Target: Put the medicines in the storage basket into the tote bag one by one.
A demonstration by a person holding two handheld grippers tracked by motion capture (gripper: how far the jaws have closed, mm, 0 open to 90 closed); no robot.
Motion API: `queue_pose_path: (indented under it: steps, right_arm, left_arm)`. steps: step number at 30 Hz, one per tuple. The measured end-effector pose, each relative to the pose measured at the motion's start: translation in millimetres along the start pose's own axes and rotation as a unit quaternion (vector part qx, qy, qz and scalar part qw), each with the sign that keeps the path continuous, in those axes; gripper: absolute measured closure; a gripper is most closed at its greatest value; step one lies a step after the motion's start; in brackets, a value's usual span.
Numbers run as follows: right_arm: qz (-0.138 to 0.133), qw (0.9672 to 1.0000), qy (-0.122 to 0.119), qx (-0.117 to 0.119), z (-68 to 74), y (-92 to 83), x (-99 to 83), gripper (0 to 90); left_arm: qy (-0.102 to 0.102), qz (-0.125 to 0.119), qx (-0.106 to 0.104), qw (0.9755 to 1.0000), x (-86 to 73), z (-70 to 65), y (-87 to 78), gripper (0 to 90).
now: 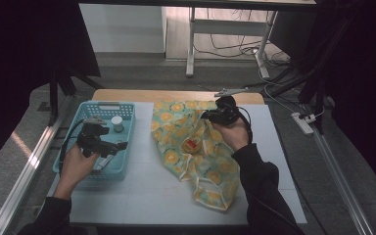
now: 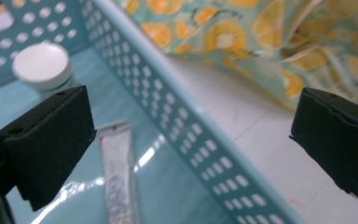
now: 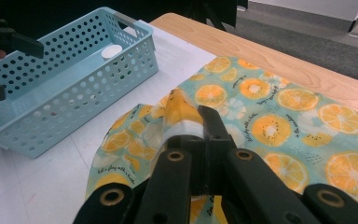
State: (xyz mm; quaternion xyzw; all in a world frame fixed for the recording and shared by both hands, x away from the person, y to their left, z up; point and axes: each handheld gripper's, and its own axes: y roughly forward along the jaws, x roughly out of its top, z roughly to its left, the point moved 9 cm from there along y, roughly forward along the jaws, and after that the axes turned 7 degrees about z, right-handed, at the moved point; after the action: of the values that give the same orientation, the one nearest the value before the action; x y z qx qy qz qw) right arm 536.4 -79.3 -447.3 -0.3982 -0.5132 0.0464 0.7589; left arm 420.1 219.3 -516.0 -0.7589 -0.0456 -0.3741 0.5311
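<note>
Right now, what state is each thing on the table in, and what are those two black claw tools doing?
Orange-print bag: lying crumpled on the table, its mouth edge pinched and lifted.
Right gripper: shut on the bag's edge.
Left gripper: open, holding nothing, above the basket.
Blue basket: upright, unlidded.
White-capped jar: standing in the basket, cap on.
Tube: lying flat in the basket.

Grey floor (image 1: 142, 66), white desk legs (image 1: 191, 44), tangled cables (image 1: 235, 46) behind.

Open gripper (image 2: 191, 140) straddles the basket wall (image 2: 177, 116) above a tube (image 2: 119, 182).
</note>
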Motion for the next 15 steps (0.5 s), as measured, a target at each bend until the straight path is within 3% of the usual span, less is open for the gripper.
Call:
queue_pose_path:
  steps: [5,10,15]
  right_arm:
    - [0.002,1.0000,-0.001,0.001,1.3,1.0,-0.1,90.0]
    - [0.001,1.0000,-0.002,0.001,1.9,1.7,0.4,90.0]
    - [0.000,1.0000,-0.002,0.001,1.7,1.2,1.0,90.0]
  left_arm:
    - [-0.009,0.011,0.019,0.9997,-5.8,13.9,2.2,0.0]
    - [-0.002,0.037,0.048,0.9982,-12.7,27.9,9.3,0.0]
    - [-0.011,0.068,0.041,0.9968,-19.1,37.4,19.0,0.0]
